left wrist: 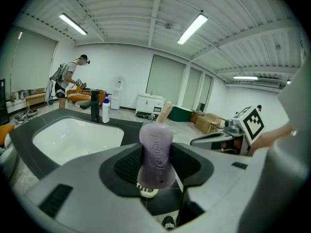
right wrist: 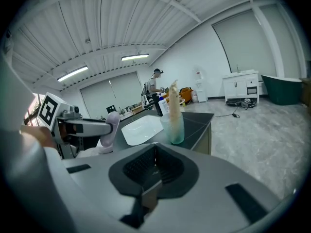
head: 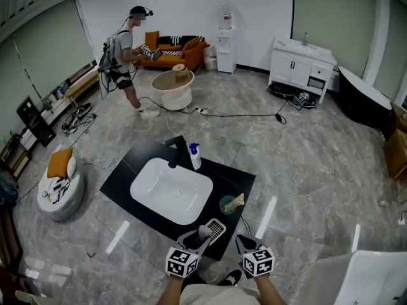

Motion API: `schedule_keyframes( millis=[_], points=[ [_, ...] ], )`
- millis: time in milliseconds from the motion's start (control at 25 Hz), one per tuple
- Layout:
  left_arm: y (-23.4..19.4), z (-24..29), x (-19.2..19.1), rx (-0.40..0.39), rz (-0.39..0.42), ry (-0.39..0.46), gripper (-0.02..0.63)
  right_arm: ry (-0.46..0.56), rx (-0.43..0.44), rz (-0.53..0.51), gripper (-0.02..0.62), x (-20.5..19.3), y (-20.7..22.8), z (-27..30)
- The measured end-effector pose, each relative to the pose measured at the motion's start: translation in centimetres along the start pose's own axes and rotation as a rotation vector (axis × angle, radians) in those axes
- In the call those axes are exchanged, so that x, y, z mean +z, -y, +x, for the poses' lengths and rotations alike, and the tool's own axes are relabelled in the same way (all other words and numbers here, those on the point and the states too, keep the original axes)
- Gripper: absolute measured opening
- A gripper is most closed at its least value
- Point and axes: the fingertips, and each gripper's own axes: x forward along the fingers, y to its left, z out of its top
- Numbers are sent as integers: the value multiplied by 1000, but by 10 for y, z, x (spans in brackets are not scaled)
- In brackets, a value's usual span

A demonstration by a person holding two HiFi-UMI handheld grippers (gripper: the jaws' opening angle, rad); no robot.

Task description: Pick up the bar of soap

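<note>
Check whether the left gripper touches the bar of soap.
Touching: the left gripper view shows the left gripper clamping the bar of soap on both sides.

A white tub (head: 365,275) runs off the frame's corner; the soap dish (left wrist: 147,193) shows only a sliver beneath the bar of soap (left wrist: 156,149).

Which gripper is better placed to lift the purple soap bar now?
Left. The left gripper clasps the purple soap bar upright between its jaws; the right gripper is empty, its jaws together, off to the side.
</note>
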Motion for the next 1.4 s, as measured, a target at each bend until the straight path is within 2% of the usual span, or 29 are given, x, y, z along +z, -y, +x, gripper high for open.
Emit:
schedule_keyframes(
  millis=[880, 1400],
  points=[
    [4, 0, -10, -14, -21, -12, 189, 12, -26, 20, 6, -2, 4, -12],
    [6, -2, -12, -10, -30, -15, 187, 4, -12, 11, 6, 1, -1, -11]
  ],
)
